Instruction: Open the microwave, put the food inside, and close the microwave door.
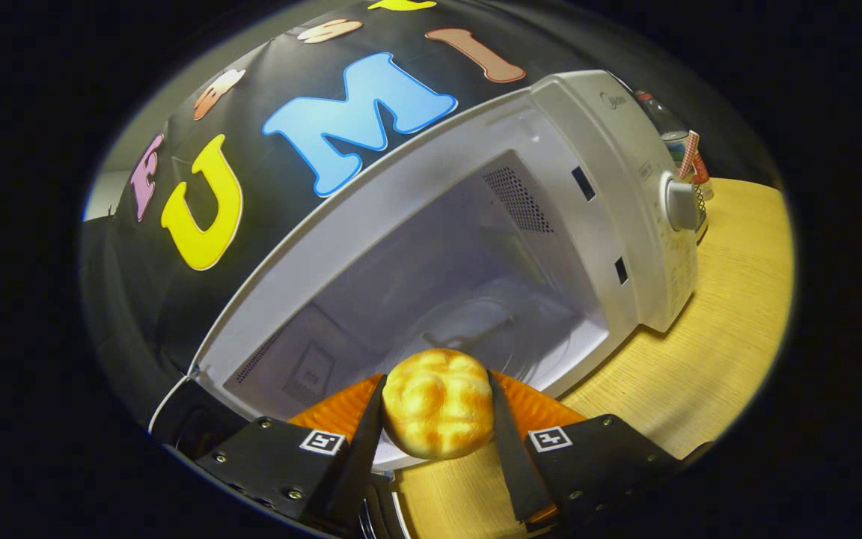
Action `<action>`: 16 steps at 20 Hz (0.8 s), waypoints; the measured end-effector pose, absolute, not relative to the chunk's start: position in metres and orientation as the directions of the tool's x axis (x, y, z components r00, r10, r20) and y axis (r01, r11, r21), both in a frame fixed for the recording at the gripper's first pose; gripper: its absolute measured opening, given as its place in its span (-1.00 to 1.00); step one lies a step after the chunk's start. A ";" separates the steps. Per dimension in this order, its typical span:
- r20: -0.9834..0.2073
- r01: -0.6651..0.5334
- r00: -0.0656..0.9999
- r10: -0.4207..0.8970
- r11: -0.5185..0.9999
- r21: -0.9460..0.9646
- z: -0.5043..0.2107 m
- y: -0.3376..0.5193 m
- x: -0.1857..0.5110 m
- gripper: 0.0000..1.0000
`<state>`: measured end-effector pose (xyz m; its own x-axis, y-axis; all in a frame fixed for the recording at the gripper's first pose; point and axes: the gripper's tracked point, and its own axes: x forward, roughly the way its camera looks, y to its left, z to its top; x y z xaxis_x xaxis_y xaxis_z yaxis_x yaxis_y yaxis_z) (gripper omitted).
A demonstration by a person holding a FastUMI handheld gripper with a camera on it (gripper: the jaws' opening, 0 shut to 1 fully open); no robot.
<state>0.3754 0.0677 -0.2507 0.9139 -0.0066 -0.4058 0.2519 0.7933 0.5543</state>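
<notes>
A golden round bun (438,403) sits between my two fingers, and my gripper (437,408) is shut on it, one finger pressing each side. Straight ahead stands the white microwave (603,142) with its door swung open to the left; a dark part of the door (191,419) shows beside my left finger. Its pale cavity (446,277) gapes wide, and the glass turntable (476,329) lies on its floor just beyond the bun. The control panel with a round knob (679,203) is on the microwave's right side.
The microwave stands on a light wooden table (723,337), which stretches to the right of my fingers. Behind the microwave's right corner are a clear bottle (663,120) and a holder with red-checked items (693,161).
</notes>
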 end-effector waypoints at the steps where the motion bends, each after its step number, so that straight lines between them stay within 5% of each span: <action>1: -0.408 0.258 0.913 -0.008 0.786 0.561 -0.254 0.067 0.380 0.48; 11: -0.403 0.278 0.915 -0.008 0.736 0.617 -0.273 0.063 0.408 0.51; 16: -0.355 0.242 0.935 0.000 0.733 0.635 -0.258 0.062 0.411 0.95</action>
<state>0.4107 0.0621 -0.2582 0.9347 -0.0003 -0.3553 0.2418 0.7333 0.6355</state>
